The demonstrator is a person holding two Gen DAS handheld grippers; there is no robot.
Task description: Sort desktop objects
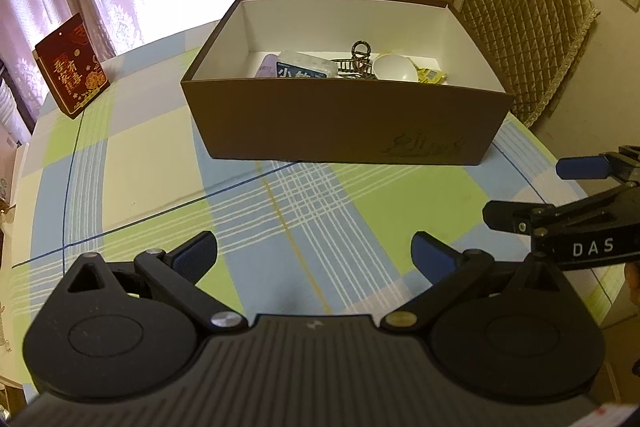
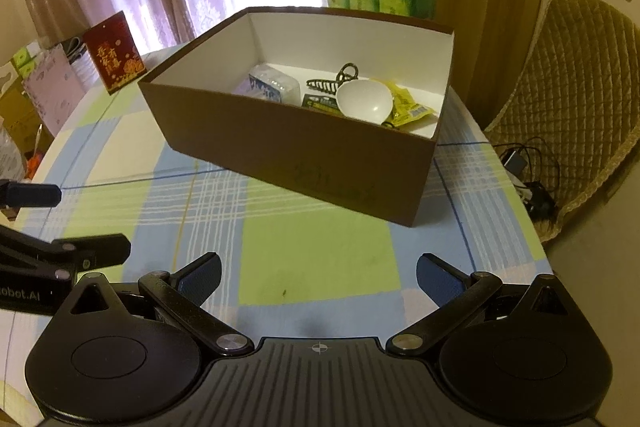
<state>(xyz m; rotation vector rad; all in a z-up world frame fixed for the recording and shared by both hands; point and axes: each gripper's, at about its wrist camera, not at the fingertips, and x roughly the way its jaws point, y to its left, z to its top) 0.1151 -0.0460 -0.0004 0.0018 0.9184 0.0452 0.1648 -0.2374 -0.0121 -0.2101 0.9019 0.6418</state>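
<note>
- Evidently both tools are free: the left hand-held gripper [image 1: 314, 257] has its blue-padded fingers spread wide with nothing between them, hanging over the checked green, blue and cream cloth on the counter [image 1: 152, 155], and the right hand-held gripper [image 2: 318, 277] is spread and unloaded in the same way.
- The open brown cardboard box with a white lining [image 2: 320, 163] stands on the counter ahead of both, and the small things lie together on its floor.
- The white plastic scoop-shaped bowl [image 2: 364, 101] looks light, stiff and smooth; I judge its thin rim the best place to pinch, since the rounded back would likely slip.
- The dark claw hair clip [image 2: 332, 83] is rigid but springy and open-toothed; the looped handle end seems the safest hold.
- The yellow crinkly foil sachet [image 2: 410, 107] should be light and soft, so a flat edge suits it.
- The clear plastic case with a blue label [image 2: 276, 87] looks stiff and slick; grip across its short sides.
</note>
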